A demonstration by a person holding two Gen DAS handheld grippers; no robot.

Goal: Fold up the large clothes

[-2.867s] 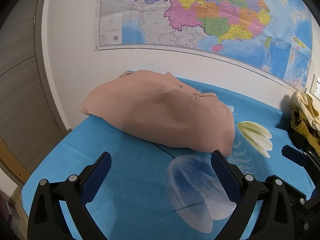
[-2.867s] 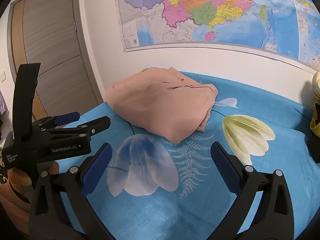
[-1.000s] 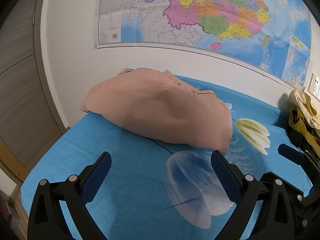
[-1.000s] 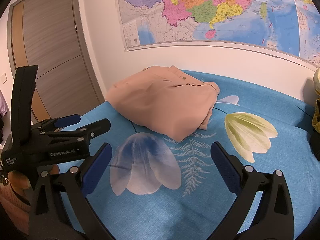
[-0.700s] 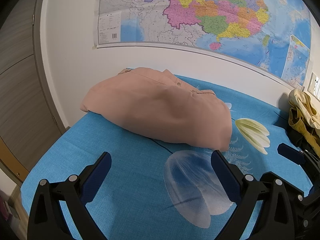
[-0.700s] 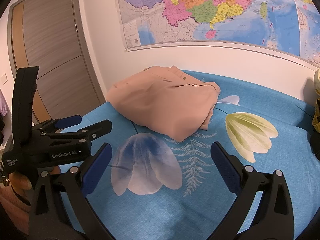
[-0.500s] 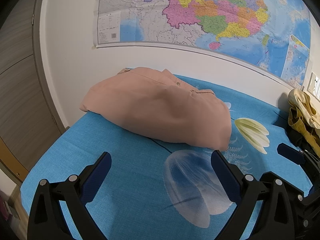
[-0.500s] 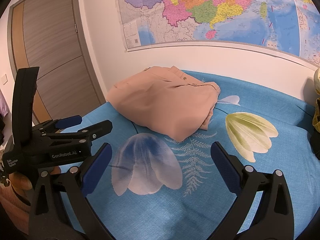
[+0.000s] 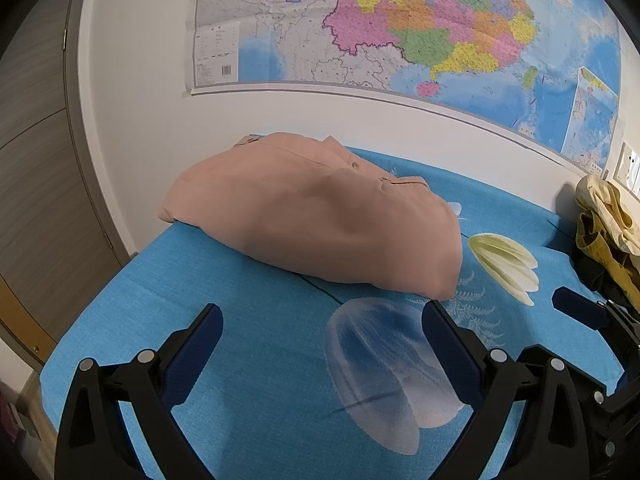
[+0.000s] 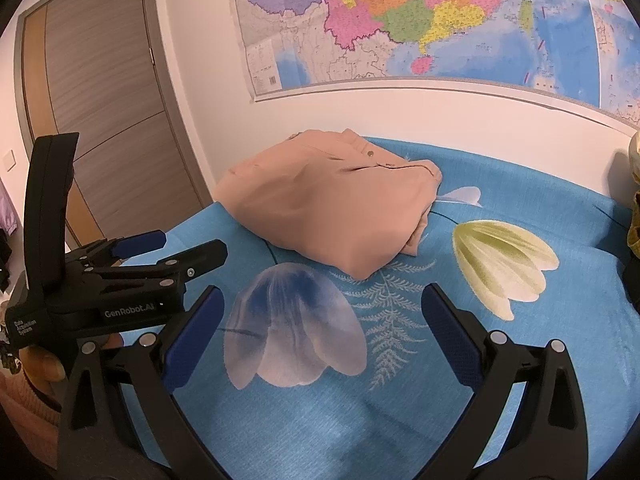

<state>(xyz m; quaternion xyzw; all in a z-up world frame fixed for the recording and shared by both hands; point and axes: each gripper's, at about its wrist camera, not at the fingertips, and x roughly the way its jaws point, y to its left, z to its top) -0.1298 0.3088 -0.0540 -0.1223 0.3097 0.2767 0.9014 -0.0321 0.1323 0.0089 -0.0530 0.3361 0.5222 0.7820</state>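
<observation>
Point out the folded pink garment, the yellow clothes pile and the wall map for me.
Folded pink garment (image 9: 320, 216): left wrist view, middle of its top layer.
Yellow clothes pile (image 9: 604, 212): left wrist view, upper pale fabric at the right edge.
Wall map (image 10: 400, 20): right wrist view, coloured central area.

A blue bedspread (image 9: 248, 288) printed with large tulips and fern fronds covers the surface. On the white wall behind it hangs a colored map (image 9: 400, 28). A grey-brown door (image 10: 108, 92) stands at far left. At the far right edge lies a crumpled yellow item (image 9: 604, 216), possibly clothing, partly out of frame.
</observation>
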